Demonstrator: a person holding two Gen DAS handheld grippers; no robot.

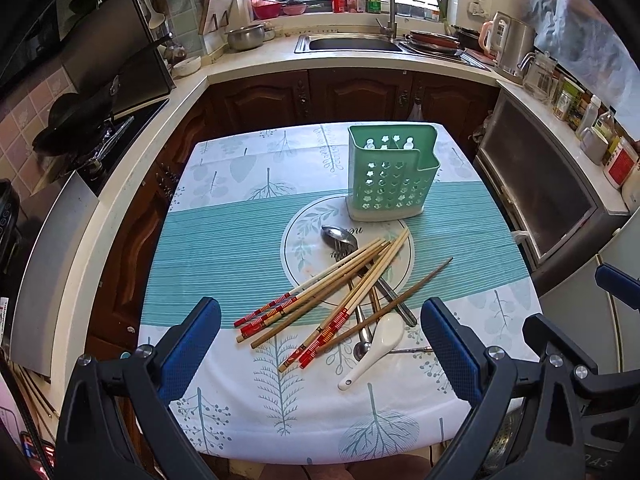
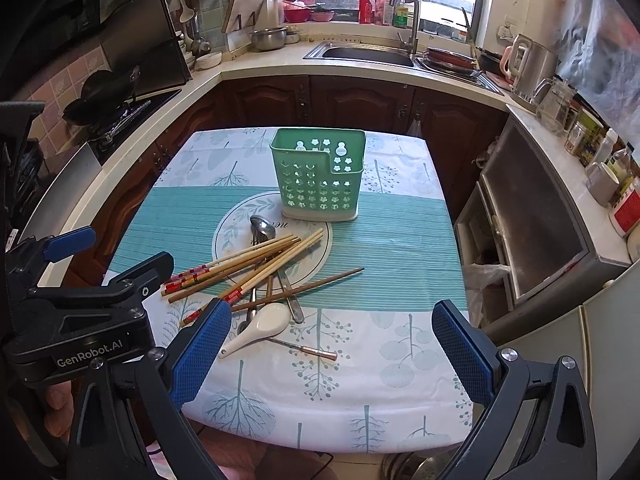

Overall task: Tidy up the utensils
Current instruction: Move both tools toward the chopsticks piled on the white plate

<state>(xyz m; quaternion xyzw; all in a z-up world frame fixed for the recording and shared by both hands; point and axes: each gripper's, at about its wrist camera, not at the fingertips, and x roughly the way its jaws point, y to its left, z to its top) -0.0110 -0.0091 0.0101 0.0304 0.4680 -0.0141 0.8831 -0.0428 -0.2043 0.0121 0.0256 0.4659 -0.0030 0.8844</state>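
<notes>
Both the left gripper and right gripper hover spread wide, empty. Chopsticks, metal spoons and a white spoon lie heaped just before the upright green holder.

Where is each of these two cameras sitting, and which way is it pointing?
Left wrist: sits on the left gripper, jaws open, facing forward over the table toward the green utensil holder and sink; part of the right gripper shows at right.
Right wrist: sits on the right gripper, jaws open, facing the same way; the left gripper shows at left.
Shared: the holder, chopsticks, white spoon, sink.
</notes>
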